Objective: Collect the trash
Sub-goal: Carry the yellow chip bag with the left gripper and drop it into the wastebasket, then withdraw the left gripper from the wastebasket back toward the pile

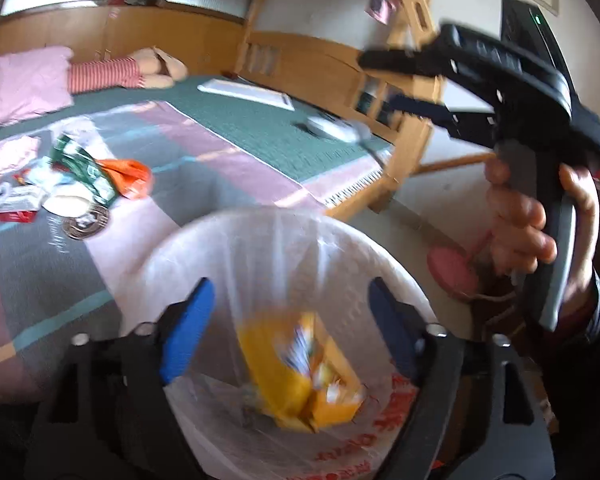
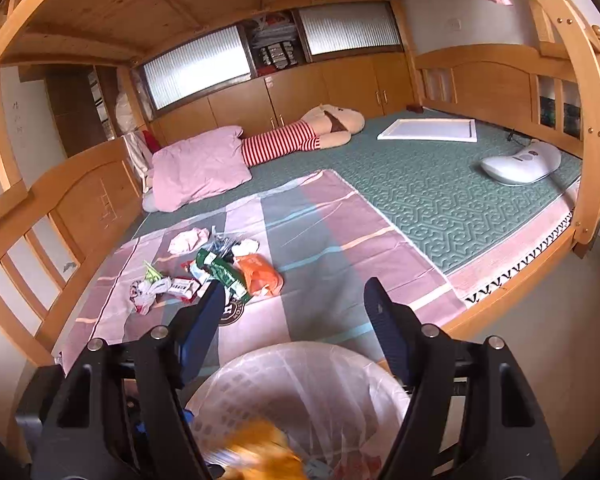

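Observation:
A white bin lined with a clear plastic bag stands beside the bed, right below my left gripper, which is open and empty. A yellow snack wrapper shows blurred inside the bag; it also shows in the right wrist view. A pile of trash lies on the striped sheet: a green wrapper, an orange bag, a round dark lid, white papers. My right gripper is open and empty above the bin, seen from the side in the left wrist view.
The wooden bunk bed frame surrounds the green mattress. A pink pillow, a striped plush toy, a white board and a white device lie on it. A pink round object lies on the floor.

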Motion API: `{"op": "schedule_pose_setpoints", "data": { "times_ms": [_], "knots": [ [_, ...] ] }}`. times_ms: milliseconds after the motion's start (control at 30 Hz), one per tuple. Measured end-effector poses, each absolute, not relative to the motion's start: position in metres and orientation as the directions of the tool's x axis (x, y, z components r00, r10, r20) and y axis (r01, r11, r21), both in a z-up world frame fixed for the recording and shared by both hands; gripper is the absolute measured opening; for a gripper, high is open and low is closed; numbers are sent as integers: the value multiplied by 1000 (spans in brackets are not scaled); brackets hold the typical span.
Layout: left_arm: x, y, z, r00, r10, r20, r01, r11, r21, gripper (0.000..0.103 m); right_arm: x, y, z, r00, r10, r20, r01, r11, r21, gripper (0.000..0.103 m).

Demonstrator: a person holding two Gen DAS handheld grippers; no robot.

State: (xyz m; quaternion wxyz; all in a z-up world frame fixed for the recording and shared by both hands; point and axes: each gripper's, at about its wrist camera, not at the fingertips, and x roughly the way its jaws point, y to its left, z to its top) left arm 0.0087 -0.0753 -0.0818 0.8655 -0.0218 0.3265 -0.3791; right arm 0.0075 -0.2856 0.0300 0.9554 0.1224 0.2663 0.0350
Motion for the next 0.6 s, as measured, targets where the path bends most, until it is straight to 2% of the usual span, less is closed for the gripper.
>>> {"op": "schedule_pose_setpoints", "data": {
  "times_ms": [300, 600],
  "knots": [
    [29, -29, -75, 671, -556, -491, 437, 831, -344, 88, 5, -280, 32, 849, 155, -506, -17, 964, 266, 72],
    [38, -8, -71, 761, -405, -507, 293, 911, -289, 88, 9, -268, 26, 833, 175, -525, -35, 963, 266, 72]
  ]
}}
